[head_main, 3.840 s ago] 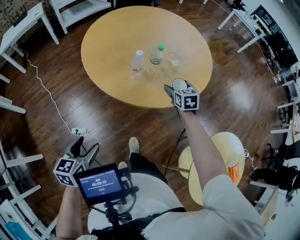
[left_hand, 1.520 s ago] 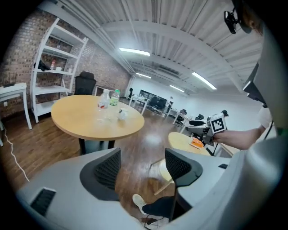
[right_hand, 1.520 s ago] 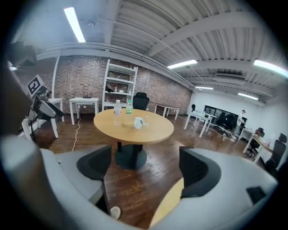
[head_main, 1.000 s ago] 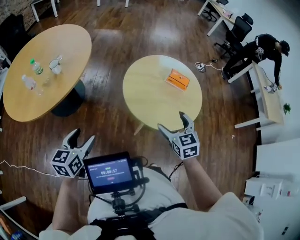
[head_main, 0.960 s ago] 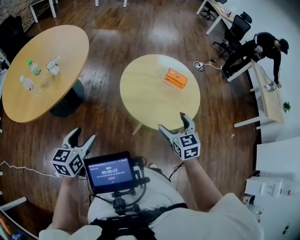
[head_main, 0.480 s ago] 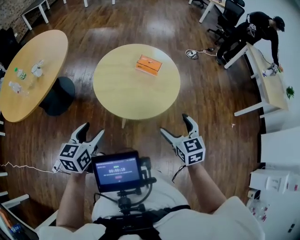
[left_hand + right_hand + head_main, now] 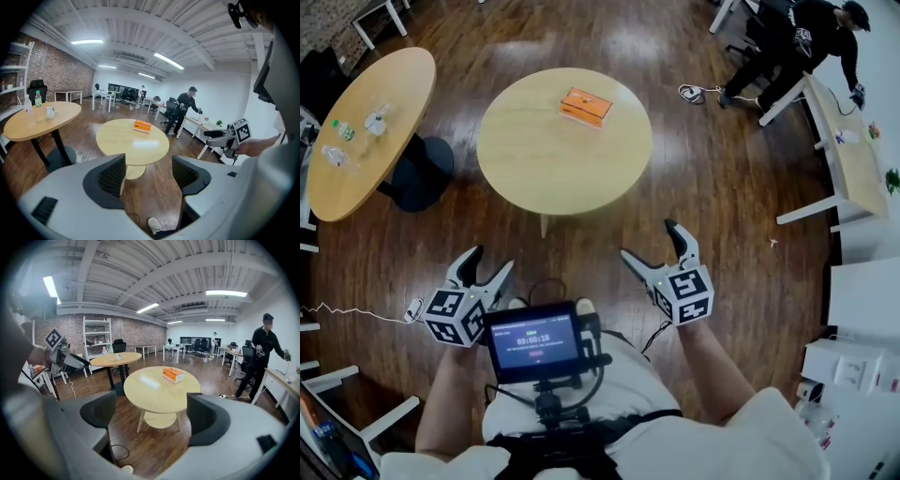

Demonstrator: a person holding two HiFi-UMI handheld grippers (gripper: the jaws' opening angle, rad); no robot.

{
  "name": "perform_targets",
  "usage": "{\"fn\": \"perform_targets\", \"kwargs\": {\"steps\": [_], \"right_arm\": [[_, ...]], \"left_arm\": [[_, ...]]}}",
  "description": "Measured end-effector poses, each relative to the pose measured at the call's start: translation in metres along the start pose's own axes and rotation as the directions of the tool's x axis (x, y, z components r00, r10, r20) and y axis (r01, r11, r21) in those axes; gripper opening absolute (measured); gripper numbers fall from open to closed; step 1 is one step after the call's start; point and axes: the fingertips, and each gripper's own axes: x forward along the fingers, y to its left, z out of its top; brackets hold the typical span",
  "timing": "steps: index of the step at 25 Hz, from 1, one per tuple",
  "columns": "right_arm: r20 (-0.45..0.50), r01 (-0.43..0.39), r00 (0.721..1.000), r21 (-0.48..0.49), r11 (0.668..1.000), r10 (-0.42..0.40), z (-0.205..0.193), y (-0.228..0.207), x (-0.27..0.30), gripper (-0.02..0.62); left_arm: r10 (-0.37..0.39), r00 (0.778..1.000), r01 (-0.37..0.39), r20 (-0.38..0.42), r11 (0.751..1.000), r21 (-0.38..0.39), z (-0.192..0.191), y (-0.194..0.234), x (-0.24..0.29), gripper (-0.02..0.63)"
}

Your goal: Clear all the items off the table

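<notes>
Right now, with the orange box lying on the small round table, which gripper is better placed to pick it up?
Right, but only narrowly. Both have open, empty jaws. In the head view, the right gripper sits a little nearer the orange box than the left gripper.

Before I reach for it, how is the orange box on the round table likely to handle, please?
The orange box looks like flat cardboard, so probably light and fairly stiff, though hard squeezing may dent it. It lies flat on the round table, so it should slide, not roll.
</notes>
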Motion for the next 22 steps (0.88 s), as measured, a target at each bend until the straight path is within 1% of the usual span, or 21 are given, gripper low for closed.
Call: {"fn": "perform_targets", "kwargs": {"steps": [4,8,12,15,22], "right_arm": [[0.024,0.006,1.000,0.012,1.000,-0.006,0.005,0.003,-0.004,0.480],[0.023,0.004,1.000,0.017,1.000,-0.004,0.005,0.008,-0.004,0.480],[0.005,0.017,1.000,0.008,1.000,-0.017,0.010,0.015,0.009,0.480],[0.004,0.032,0.999,0.016,0.999,-0.032,0.022,0.022,0.025,0.480],[-0.018,0.085,0.996,0.005,0.996,-0.085,0.054,0.033,0.075,0.480]], "left_arm": [[0.010,1.000,-0.011,-0.005,1.000,-0.026,-0.003,0.008,-0.009,0.318],[0.022,1.000,-0.022,0.016,1.000,0.000,0.006,0.015,-0.008,0.318],[-0.003,1.000,0.003,0.024,1.000,0.003,0.012,0.031,-0.009,0.318],[-0.024,0.999,0.024,0.030,1.000,0.003,0.020,0.055,-0.013,0.318],[-0.059,0.998,0.059,0.031,0.998,0.003,0.033,0.126,-0.024,0.318]]}}
